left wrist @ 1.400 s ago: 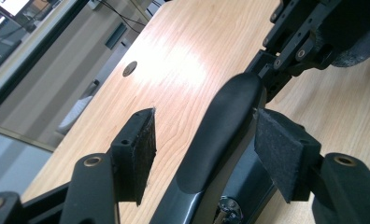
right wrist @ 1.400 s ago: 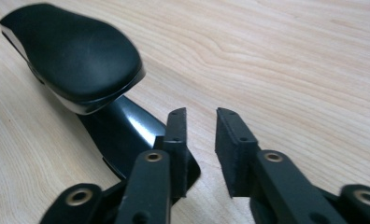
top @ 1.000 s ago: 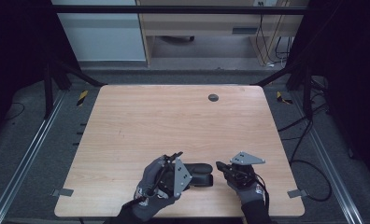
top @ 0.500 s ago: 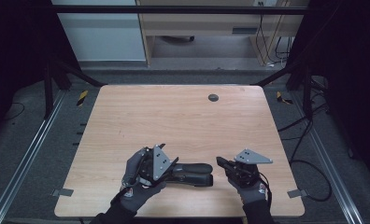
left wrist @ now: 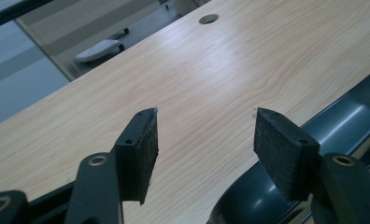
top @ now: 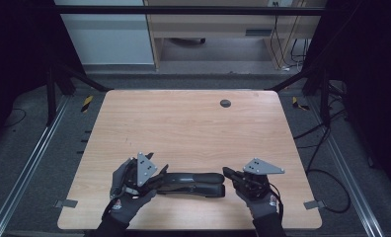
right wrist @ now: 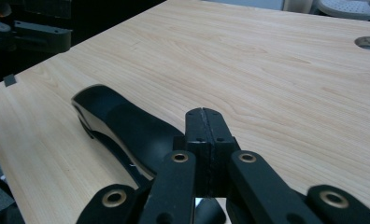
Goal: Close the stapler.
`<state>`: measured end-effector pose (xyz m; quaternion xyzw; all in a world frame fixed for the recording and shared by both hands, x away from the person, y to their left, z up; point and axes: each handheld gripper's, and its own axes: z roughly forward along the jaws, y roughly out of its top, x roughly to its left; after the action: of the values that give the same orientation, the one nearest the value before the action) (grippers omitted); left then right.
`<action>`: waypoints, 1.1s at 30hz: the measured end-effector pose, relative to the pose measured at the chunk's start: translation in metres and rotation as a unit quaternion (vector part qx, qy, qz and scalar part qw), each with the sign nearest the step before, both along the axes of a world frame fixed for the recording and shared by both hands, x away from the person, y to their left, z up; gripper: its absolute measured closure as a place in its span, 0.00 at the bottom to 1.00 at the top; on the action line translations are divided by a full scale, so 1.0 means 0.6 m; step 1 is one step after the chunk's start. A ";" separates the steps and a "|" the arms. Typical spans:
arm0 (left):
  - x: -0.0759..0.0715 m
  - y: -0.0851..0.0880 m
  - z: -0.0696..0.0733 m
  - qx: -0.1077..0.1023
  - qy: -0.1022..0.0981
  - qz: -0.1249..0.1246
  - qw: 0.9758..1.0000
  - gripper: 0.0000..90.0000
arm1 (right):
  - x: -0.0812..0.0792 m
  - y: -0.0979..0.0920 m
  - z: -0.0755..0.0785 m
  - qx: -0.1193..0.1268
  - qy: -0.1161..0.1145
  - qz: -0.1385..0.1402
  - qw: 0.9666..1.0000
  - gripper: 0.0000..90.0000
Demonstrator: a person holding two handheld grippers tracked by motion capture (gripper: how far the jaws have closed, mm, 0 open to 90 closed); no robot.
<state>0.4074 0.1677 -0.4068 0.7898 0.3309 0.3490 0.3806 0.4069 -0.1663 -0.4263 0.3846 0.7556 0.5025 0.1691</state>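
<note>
A long dark object (top: 196, 182), shaped like a stapler, lies flat near the front edge of the wooden table (top: 183, 128). My left gripper (top: 160, 171) is at the object's left end and is open. In the left gripper view its pads (left wrist: 141, 149) stand apart with bare table between them (left wrist: 204, 140), and the dark object (left wrist: 346, 116) runs beside and under the right pad. My right gripper (top: 228, 172) is at the object's right end and is shut. In the right gripper view its pads meet (right wrist: 205, 126) with nothing between them, just above the dark object (right wrist: 127, 126).
A round cable hole (top: 225, 103) sits in the table's far right part. The table's front edge is close behind both hands. Cables (top: 327, 163) lie on the floor at the right. A desk (top: 208, 24) stands beyond the far edge.
My left gripper has slid left along the dark object, from near its middle to its left end, uncovering more of it. The right gripper has stayed at the right end, slightly higher.
</note>
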 end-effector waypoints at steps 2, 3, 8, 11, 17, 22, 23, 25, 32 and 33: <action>0.000 0.015 -0.004 -0.005 0.001 0.010 1.000 0.44 | -0.001 0.006 0.001 -0.001 0.001 0.005 1.000 1.00; 0.000 0.023 -0.007 -0.011 0.003 0.016 1.000 0.44 | -0.002 0.008 0.000 -0.001 0.000 0.007 1.000 1.00; -0.003 0.061 -0.022 -0.027 0.013 0.043 0.999 0.44 | -0.004 0.022 -0.005 -0.010 0.007 0.017 1.000 1.00; -0.006 0.078 -0.031 -0.031 0.019 0.054 0.998 0.44 | -0.004 0.023 -0.008 -0.007 0.007 0.017 1.000 1.00; -0.014 0.112 -0.046 -0.047 0.034 0.071 0.996 0.45 | -0.004 0.021 -0.016 -0.008 0.009 0.012 1.000 1.00; -0.024 0.134 -0.057 -0.054 0.044 0.077 0.995 0.47 | -0.004 0.020 -0.029 -0.010 0.018 0.006 1.000 1.00; -0.025 0.137 -0.058 -0.054 0.044 0.078 0.995 0.47 | -0.004 0.021 -0.029 -0.013 0.018 0.005 1.000 1.00; -0.025 0.143 -0.061 -0.056 0.045 0.085 0.994 0.47 | -0.005 0.021 -0.031 -0.018 0.015 0.004 1.000 1.00; -0.018 0.151 -0.072 -0.054 0.048 0.101 0.992 0.45 | -0.004 0.021 -0.041 -0.021 0.025 0.001 0.999 1.00; -0.016 0.152 -0.074 -0.055 0.051 0.102 0.992 0.45 | -0.004 0.019 -0.045 -0.017 0.025 0.002 1.000 1.00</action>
<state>0.3976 0.2589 -0.4513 0.7466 0.4477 0.3262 0.3685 0.4048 -0.1546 -0.4535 0.3928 0.7688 0.4800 0.1561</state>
